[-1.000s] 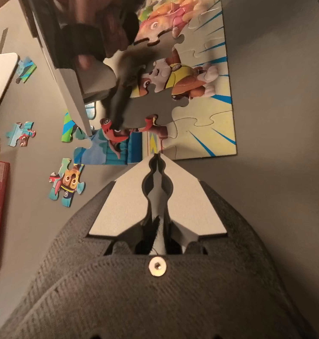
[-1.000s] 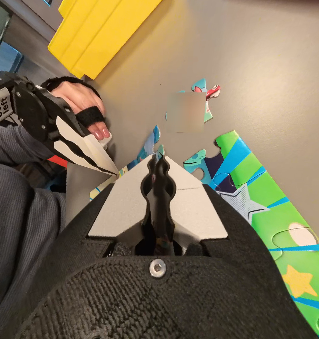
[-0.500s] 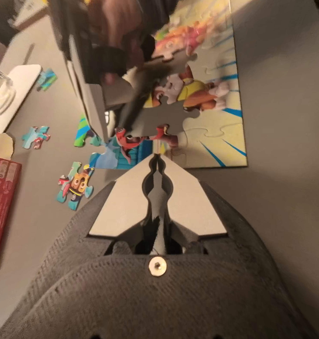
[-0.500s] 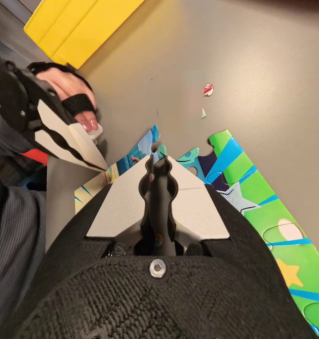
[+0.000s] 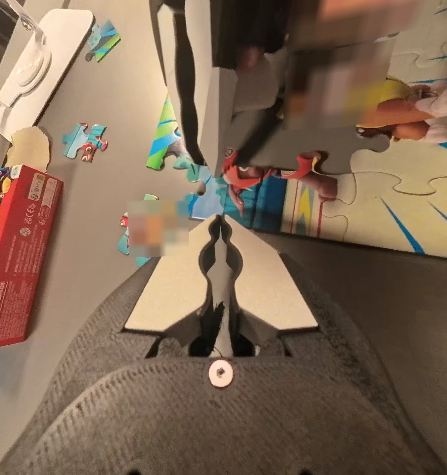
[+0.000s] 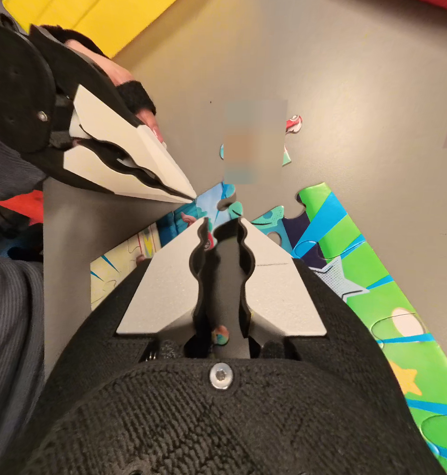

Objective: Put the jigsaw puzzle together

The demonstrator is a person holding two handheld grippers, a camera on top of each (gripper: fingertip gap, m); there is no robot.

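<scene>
Two pairs of tongs meet over one corner of a part-built jigsaw [image 5: 371, 218]. The left tongs [image 5: 220, 218] are pressed together with nothing between them. Their point sits at the picture's blue edge, and whether it touches the card cannot be told. It looks like a steadying or nudging posture rather than a grip.

The right tongs [image 6: 222, 223] are spread and hold nothing. They point down over a piece-shaped hole [image 5: 294, 149] where grey worktop [image 6: 345, 77] shows through the joined pieces. The pads stand clear on both sides.

Beside the right tongs a green and blue strip of joined pieces [image 6: 358, 282] lies flat.

Farther out, loose pieces [image 5: 84, 141] lie well apart with their printed sides up, probably so each shape can be read. A red box [image 5: 16, 244] and a white stand [image 5: 37, 59] sit at the margin, away from the picture. A yellow object [image 6: 88, 15] lies beyond the person's hand [image 6: 119, 74].
</scene>
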